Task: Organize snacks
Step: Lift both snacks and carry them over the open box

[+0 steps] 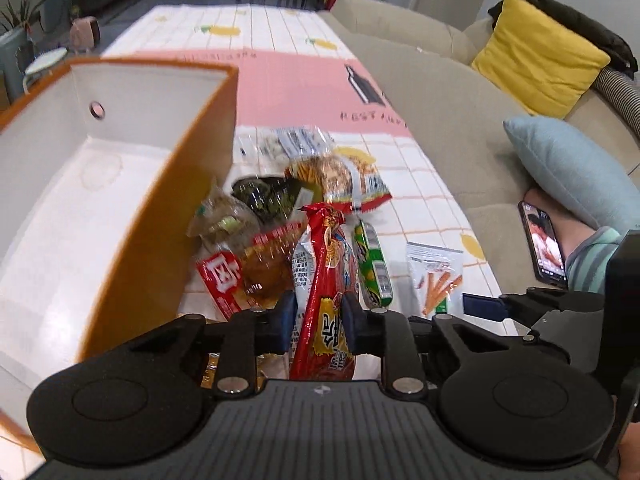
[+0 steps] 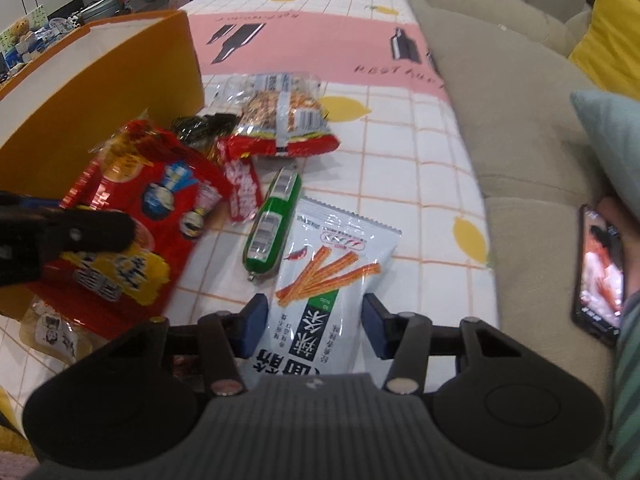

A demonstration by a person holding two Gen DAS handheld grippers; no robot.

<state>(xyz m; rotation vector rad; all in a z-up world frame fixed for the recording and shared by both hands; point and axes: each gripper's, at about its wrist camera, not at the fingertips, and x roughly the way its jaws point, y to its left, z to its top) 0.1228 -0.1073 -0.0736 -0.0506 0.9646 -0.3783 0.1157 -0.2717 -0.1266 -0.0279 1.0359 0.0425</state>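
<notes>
Beside the orange box (image 1: 160, 208):
Left gripper (image 1: 318, 316): nearly closed, pinching the red snack bag (image 1: 326, 280); you lift it clear.
Right gripper (image 2: 314, 326): half open around the white spicy-strip packet (image 2: 320, 280); whether it presses, I cannot tell.

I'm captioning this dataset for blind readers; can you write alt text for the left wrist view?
The left gripper pinches a red snack packet edge-on above a checked tablecloth. More snacks lie heaped beside an open orange box at left; a beige sofa runs along the right.
</notes>
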